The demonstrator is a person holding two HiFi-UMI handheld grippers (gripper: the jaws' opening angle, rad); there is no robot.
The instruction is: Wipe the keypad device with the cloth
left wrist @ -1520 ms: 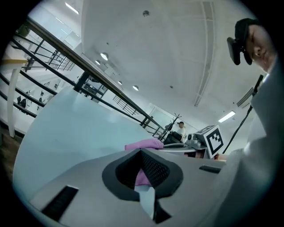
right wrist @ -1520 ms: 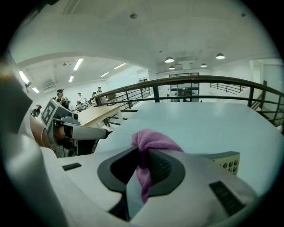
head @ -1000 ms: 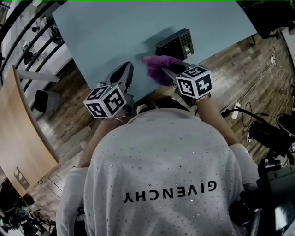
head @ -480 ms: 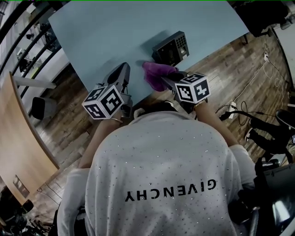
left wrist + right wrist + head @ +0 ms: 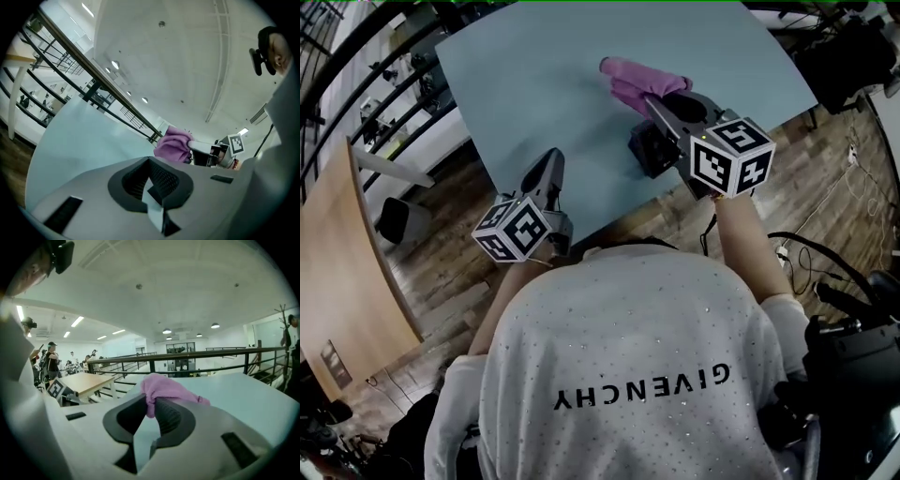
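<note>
The purple cloth (image 5: 639, 80) hangs over the pale blue table (image 5: 534, 75), beyond the keypad device. My right gripper (image 5: 653, 99) is shut on the cloth, which bunches out past its jaws (image 5: 165, 387). The dark keypad device (image 5: 648, 150) stands near the table's front edge, partly hidden under the right gripper's body. My left gripper (image 5: 553, 171) hovers at the front edge, left of the device, jaws together with nothing between them. The left gripper view shows the cloth (image 5: 172, 144) to its right, held above the table.
A wooden table (image 5: 356, 272) stands on the left, with a grey seat (image 5: 401, 220) beside it. Cables (image 5: 825, 225) lie on the wood floor at right. Black railings (image 5: 197, 357) run behind the blue table. Several people (image 5: 50, 363) stand far off.
The right gripper has carried the cloth from the near side of the keypad device to beyond it, farther over the table. The left gripper has stayed near the front edge.
</note>
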